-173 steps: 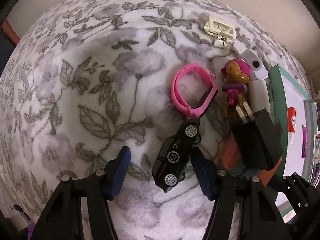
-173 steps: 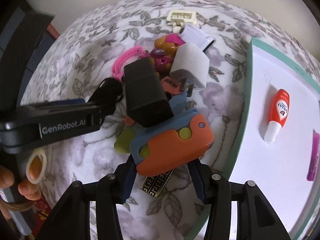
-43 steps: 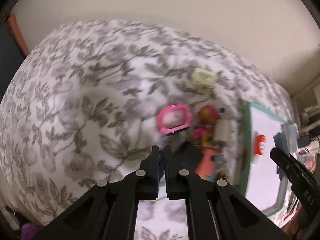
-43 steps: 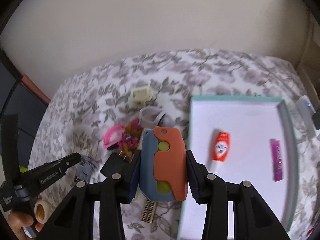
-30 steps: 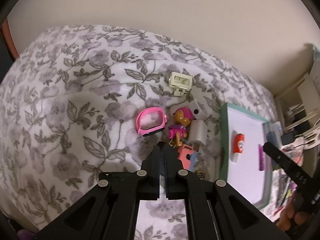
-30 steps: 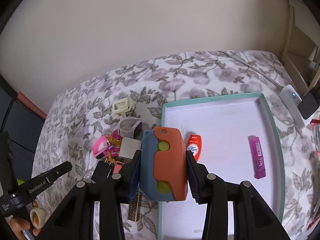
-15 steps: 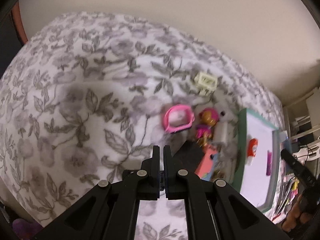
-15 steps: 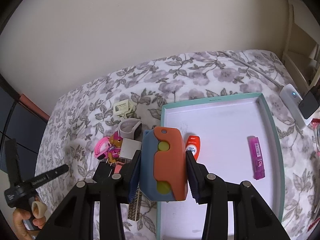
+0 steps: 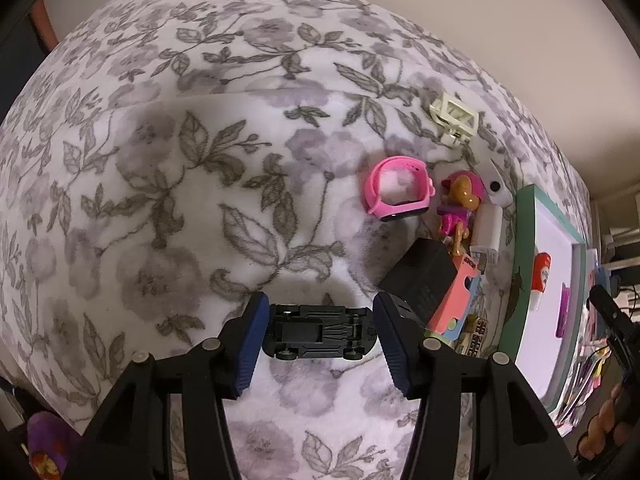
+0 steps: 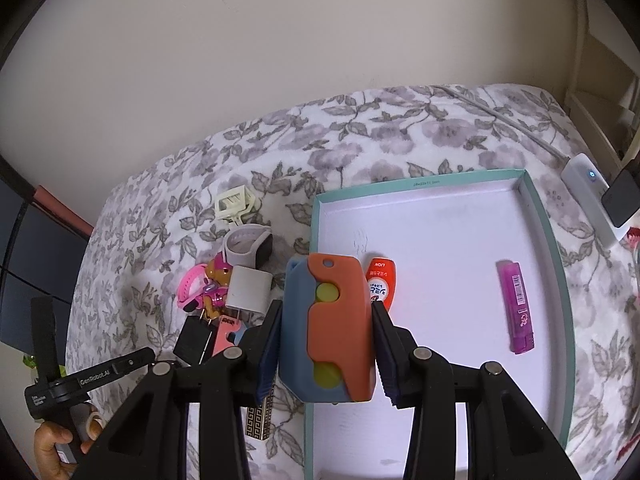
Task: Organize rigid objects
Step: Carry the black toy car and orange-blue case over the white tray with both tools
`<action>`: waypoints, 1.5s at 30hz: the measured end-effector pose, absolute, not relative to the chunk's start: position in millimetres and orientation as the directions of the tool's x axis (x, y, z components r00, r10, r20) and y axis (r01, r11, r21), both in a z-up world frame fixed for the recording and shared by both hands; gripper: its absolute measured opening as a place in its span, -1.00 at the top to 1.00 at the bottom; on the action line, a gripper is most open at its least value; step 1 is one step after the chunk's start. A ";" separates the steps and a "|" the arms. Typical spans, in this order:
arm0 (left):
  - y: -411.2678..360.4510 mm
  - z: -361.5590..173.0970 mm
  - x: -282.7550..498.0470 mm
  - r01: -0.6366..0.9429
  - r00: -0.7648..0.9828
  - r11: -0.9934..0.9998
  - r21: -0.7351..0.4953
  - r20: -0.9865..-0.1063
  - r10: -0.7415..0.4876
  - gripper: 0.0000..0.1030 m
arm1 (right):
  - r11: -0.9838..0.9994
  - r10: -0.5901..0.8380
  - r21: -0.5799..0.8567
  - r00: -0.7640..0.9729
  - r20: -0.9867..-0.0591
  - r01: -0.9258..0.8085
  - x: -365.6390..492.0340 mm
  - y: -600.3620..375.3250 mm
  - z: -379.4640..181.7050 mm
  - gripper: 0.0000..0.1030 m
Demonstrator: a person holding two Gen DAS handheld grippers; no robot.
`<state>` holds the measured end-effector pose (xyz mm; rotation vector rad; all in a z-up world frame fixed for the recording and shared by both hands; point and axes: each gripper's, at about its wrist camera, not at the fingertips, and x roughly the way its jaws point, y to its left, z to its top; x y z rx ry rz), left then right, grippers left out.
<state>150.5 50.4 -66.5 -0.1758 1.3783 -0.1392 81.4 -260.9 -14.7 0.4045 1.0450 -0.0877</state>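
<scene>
While its jaws are opening, the left hand-held gripper (image 9: 318, 332) is seen straddling an upturned black toy car (image 9: 320, 332); pad contact cannot be made out. An orange-blue block (image 10: 326, 330) is clamped by the right hand-held gripper (image 10: 326, 344), above the tray (image 10: 560, 280), half hiding a red tube (image 10: 380, 284).

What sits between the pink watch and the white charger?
The toy pup figure lies between the pink watch and white charger, clearest in the left wrist view.

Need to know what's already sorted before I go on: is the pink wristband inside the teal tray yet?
No, the pink wristband lies on the floral blanket beside the toy figure, outside the teal tray.
</scene>
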 end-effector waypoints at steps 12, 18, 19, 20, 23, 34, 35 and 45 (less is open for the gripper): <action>24.5 -88.3 146.2 0.083 0.139 0.993 -0.088 -0.985 -0.098 -0.34 | 0.922 0.117 0.276 0.485 -0.867 0.271 84.5 -261.1 -22.2 0.14; 2.4 -95.1 146.2 0.117 0.140 0.993 -0.030 -0.989 -0.046 -0.39 | 0.921 0.113 0.270 0.471 -0.875 0.280 85.6 -262.1 -27.8 0.14; -3.5 -98.8 145.3 0.124 0.131 0.992 -0.018 -0.991 -0.034 -0.39 | 0.921 0.113 0.270 0.471 -0.875 0.280 85.7 -262.3 -28.0 0.14; -6.3 -102.6 145.1 0.127 0.119 0.992 -0.012 -0.993 -0.027 -0.39 | 0.922 0.112 0.269 0.471 -0.875 0.280 85.9 -262.1 -28.1 0.14; -8.3 -107.9 145.6 0.119 0.107 0.993 -0.016 -0.994 -0.029 -0.39 | 0.922 0.114 0.269 0.470 -0.875 0.278 86.2 -262.5 -28.8 0.14; 8.7 -111.8 166.4 0.068 0.142 0.998 0.012 -0.990 0.002 -0.39 | 0.925 0.111 0.259 0.454 -0.884 0.278 89.1 -260.7 -34.7 0.14; 9.7 -111.6 168.0 0.064 0.149 0.998 0.014 -0.989 0.004 -0.37 | 0.925 0.111 0.258 0.452 -0.885 0.278 89.5 -260.4 -35.4 0.14; 21.7 -112.0 180.5 0.056 0.168 0.998 0.014 -0.986 0.005 0.45 | 0.924 0.108 0.253 0.439 -0.892 0.287 91.2 -261.4 -40.4 0.14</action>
